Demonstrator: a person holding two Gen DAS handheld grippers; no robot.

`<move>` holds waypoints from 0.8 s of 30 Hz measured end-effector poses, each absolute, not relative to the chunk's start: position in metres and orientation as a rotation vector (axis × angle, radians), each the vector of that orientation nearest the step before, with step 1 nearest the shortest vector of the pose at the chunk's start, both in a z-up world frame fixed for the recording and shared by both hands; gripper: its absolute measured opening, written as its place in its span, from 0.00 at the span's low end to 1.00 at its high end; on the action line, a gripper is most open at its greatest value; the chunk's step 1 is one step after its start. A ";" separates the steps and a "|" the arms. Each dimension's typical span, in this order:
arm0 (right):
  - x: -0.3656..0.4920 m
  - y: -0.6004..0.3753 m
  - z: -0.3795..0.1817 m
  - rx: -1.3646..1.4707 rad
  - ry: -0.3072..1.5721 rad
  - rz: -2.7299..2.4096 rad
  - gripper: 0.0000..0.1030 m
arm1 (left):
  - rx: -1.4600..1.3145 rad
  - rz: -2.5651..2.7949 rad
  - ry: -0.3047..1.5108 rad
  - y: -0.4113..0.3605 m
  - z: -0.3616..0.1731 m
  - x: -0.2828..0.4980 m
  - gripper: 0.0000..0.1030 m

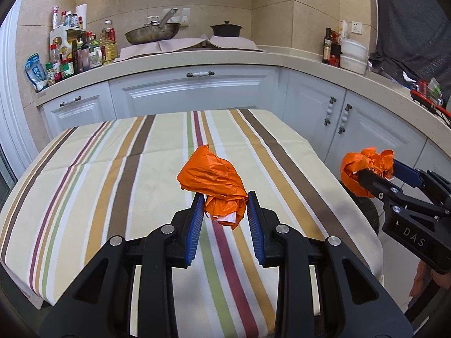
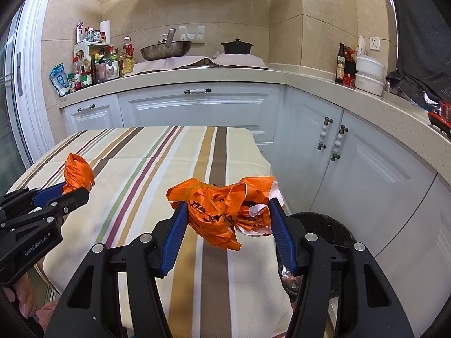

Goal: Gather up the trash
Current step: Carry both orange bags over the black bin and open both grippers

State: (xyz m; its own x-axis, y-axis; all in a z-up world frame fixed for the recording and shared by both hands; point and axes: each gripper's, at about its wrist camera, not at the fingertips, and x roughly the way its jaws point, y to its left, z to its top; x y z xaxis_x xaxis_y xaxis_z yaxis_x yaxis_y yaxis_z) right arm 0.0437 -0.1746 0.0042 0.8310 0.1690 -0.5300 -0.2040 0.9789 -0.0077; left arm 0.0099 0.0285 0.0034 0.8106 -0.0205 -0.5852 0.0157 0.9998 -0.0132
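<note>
My left gripper (image 1: pixel 225 197) is shut on a crumpled orange plastic bag (image 1: pixel 214 180) and holds it above the striped tablecloth (image 1: pixel 112 174). It also shows at the left of the right wrist view (image 2: pixel 77 187), with its bag (image 2: pixel 77 173). My right gripper (image 2: pixel 228 207) is shut on a second crumpled orange bag (image 2: pixel 220 211) with dark print, held near the table's right edge. That gripper (image 1: pixel 376 171) and its bag (image 1: pixel 363 166) show at the right of the left wrist view. A black round bin (image 2: pixel 327 225) stands on the floor just right of the table.
White cabinets (image 1: pixel 194 90) and a beige counter (image 1: pixel 197 56) wrap around behind and to the right. On the counter are a wok (image 1: pixel 152 32), a black pot (image 1: pixel 225 29), bottles (image 1: pixel 84 50) and white containers (image 1: pixel 353 55).
</note>
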 end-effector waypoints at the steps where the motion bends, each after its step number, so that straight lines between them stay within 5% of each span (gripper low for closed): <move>1: 0.044 -0.177 0.003 -0.062 0.559 0.191 0.55 | -0.004 -0.026 0.630 0.025 0.001 0.010 0.29; 24: 0.055 -0.296 -0.026 0.032 0.592 -0.099 0.55 | 0.098 -0.305 0.642 -0.124 -0.013 0.066 0.29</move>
State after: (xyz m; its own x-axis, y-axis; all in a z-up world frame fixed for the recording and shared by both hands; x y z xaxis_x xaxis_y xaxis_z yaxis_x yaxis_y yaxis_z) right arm 0.0554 -0.2962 -0.0261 0.8251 -0.0838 -0.5588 0.1021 0.9948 0.0016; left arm 0.0661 -0.1237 -0.0129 0.7582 -0.2494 -0.6024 0.3095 0.9509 -0.0041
